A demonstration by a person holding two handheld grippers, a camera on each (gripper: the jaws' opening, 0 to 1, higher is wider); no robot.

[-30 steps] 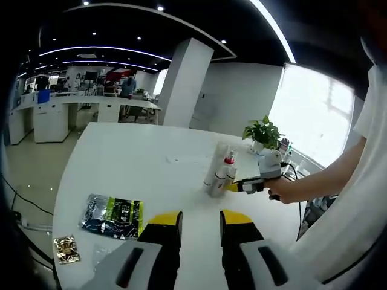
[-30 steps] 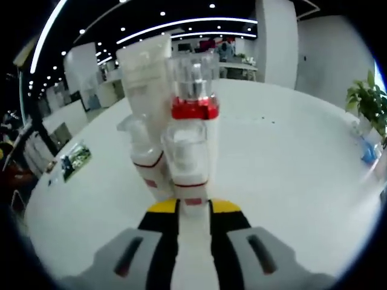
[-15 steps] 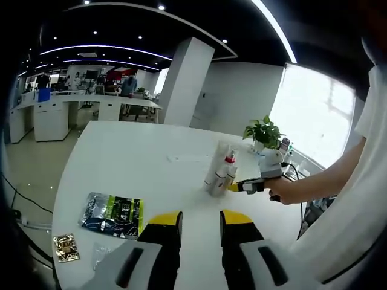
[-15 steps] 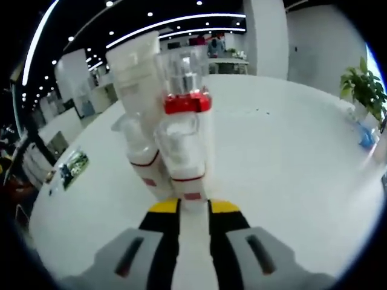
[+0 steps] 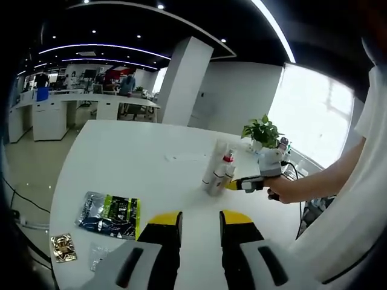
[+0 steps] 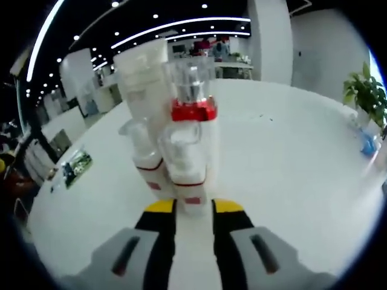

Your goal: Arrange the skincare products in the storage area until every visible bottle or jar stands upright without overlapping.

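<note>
The right gripper (image 6: 193, 208) has its fingers closed on the near bottle's (image 6: 186, 172) base; light, slick, tippy plastic. The left gripper (image 5: 201, 219) hangs open, empty.

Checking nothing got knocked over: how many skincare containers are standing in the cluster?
4, all upright: a tall white tube at the back, a red-collared pump bottle beside it, a small bottle front left, another by the right gripper. More may be hidden behind.

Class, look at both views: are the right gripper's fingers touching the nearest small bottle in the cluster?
Cannot tell. In the right gripper view the small bottle stands just beyond the right gripper; its base meets the yellow tips without a plain gap or contact.
</note>
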